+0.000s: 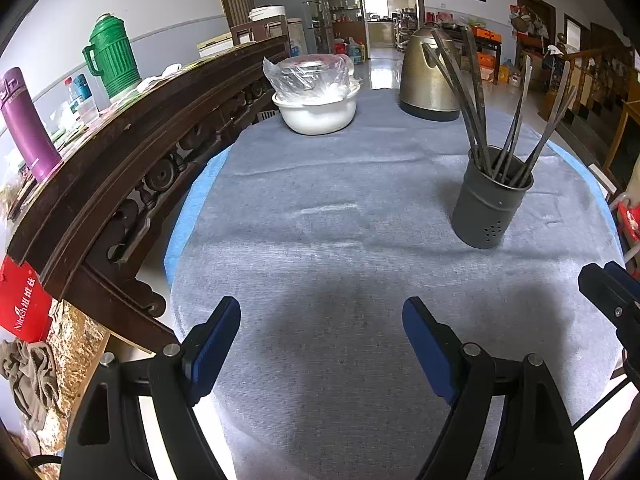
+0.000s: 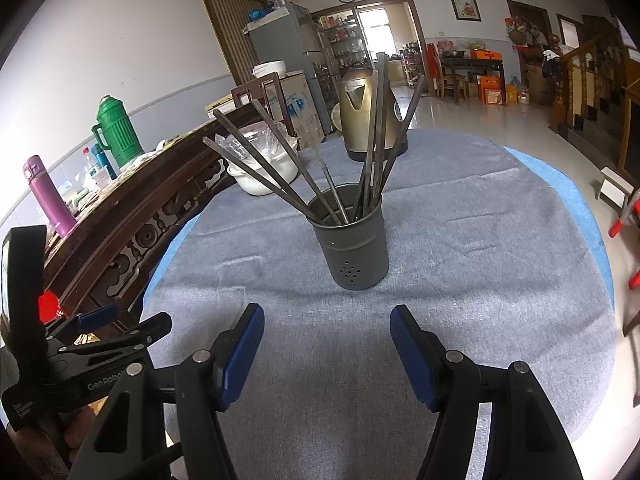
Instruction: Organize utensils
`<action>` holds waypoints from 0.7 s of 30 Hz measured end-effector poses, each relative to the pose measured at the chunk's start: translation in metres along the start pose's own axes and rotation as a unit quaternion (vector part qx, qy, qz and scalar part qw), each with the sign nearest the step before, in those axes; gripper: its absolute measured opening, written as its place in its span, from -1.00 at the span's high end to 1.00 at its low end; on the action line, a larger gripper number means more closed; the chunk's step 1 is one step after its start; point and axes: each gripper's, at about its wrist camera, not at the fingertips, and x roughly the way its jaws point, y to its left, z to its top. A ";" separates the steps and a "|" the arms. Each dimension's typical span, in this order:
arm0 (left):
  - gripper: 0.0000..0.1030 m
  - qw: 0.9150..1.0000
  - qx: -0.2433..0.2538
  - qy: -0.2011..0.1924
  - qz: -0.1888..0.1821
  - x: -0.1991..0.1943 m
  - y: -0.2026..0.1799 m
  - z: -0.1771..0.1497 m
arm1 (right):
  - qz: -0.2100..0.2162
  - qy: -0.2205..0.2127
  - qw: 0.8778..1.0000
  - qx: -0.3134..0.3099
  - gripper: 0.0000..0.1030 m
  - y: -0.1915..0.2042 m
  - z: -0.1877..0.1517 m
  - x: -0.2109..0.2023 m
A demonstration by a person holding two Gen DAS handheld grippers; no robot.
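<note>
Closest to the cams are the grippers themselves: left gripper is spread wide w/ nothing between the blue pads, hovering over the grey cloth, and the right gripper is the same deal, jaws apart, nothing held. From the right cam you can see the left one off to its left side near the table edge. The chopsticks are all standing in the holder, fanned out and leaning diff ways, tips down inside. Holder sits upright on the cloth, straight ahead of the right gripper & off to the right in the left cam. Behind it there's a kettle and a white bowl w/ a plastic bag on top, both well apart from the holder
</note>
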 end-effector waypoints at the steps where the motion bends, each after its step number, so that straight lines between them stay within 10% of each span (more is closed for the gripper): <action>1: -0.62 1.000 -0.001 0.000 0.001 0.000 0.000 0.000 | 0.000 -0.001 1.000 0.000 -0.35 0.001 0.000 0.000; 21: -0.62 1.000 -0.004 -0.005 0.011 -0.012 0.002 -0.003 | 0.009 -0.015 1.000 0.004 -0.36 0.000 -0.001 -0.013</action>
